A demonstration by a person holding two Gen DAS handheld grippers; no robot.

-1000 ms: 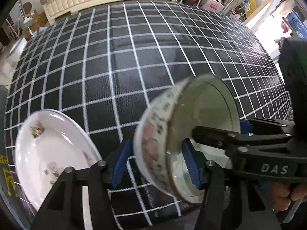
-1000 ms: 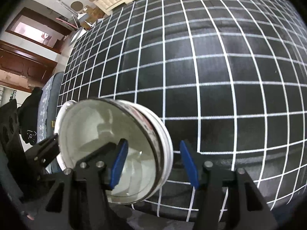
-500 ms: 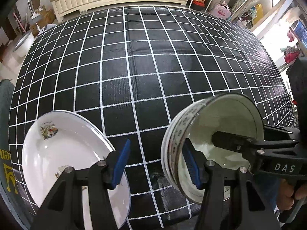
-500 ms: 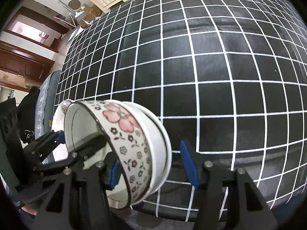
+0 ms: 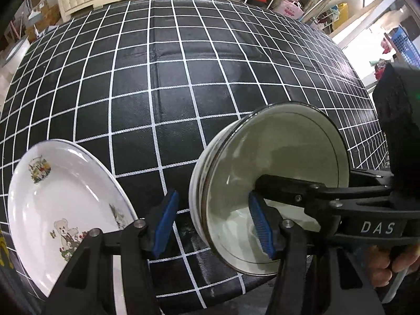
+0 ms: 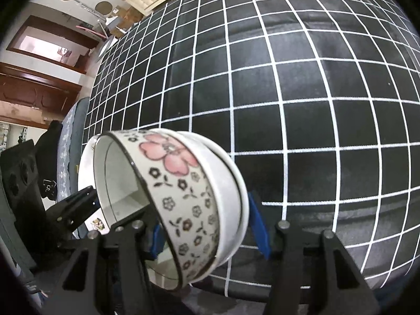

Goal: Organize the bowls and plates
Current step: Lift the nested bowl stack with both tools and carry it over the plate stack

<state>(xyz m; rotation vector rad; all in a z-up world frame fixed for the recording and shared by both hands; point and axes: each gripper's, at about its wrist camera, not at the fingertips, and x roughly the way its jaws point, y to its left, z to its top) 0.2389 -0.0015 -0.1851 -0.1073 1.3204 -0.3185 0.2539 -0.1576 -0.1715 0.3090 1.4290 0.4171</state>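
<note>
The left claw (image 5: 215,227) hangs open and empty low over the checked cloth (image 5: 183,92), pointing steeply down. Its blue pads stand apart, with bare cloth showing between its left pad and the bowls.

To its left a white plate (image 5: 65,197) with small printed pictures sits at the near edge of the table, just beside that claw's left finger but not in its grasp.

To the right, a flowered bowl (image 6: 181,197) seems to sit nested inside a plain white bowl (image 6: 231,183), though the blur at the rims makes the nesting a likely reading rather than a sure one. The pair is tipped on its side, mouth turned towards the left claw.

The right claw (image 6: 207,232) has just been closing, with the bowls' wall between its jaws: one finger reaches inside the mouth and the other pad lies against the white outer side, so it looks clamped on them.

My reading is that the bowl-stacking step is nearly done and the pair is on its way to be set down, probably on or beside the plate. The next move calls for turning the bowls level before lowering them, keeping the pinch firm on the thin wall, and moving the left claw clear or onto the plate to steady it.
</note>
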